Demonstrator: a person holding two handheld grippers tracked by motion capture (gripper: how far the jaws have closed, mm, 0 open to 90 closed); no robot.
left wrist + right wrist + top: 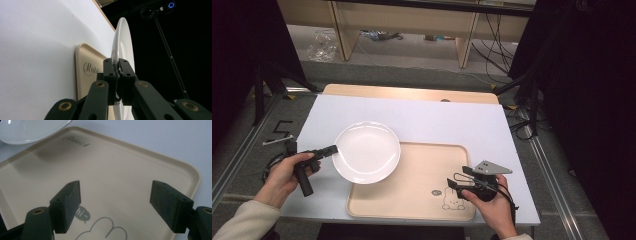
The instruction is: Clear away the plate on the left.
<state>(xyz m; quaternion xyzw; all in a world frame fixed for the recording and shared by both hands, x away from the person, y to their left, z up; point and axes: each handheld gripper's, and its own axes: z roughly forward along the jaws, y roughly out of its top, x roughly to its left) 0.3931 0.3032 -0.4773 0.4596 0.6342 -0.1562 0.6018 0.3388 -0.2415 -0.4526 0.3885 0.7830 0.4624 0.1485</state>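
Observation:
A white plate (pixel 366 151) hangs in the air over the left edge of a beige tray (pixel 422 187), held by its left rim. My left gripper (pixel 333 148) is shut on that rim; in the left gripper view the plate (pixel 121 45) stands edge-on between the closed jaws of the left gripper (pixel 118 69). My right gripper (pixel 455 187) hovers open over the tray's front right part, near a printed rabbit drawing (pixel 453 201). In the right gripper view the right gripper (pixel 115 202) has nothing between its wide-apart jaws, the tray (pixel 120 170) lies below, and the plate (pixel 27 130) shows at top left.
The tray lies on a white table top (pixel 437 122) with a wooden strip (pixel 412 93) along its far edge. Dark stands and cables flank the table on both sides. Wooden furniture legs (pixel 339 27) stand on the floor beyond.

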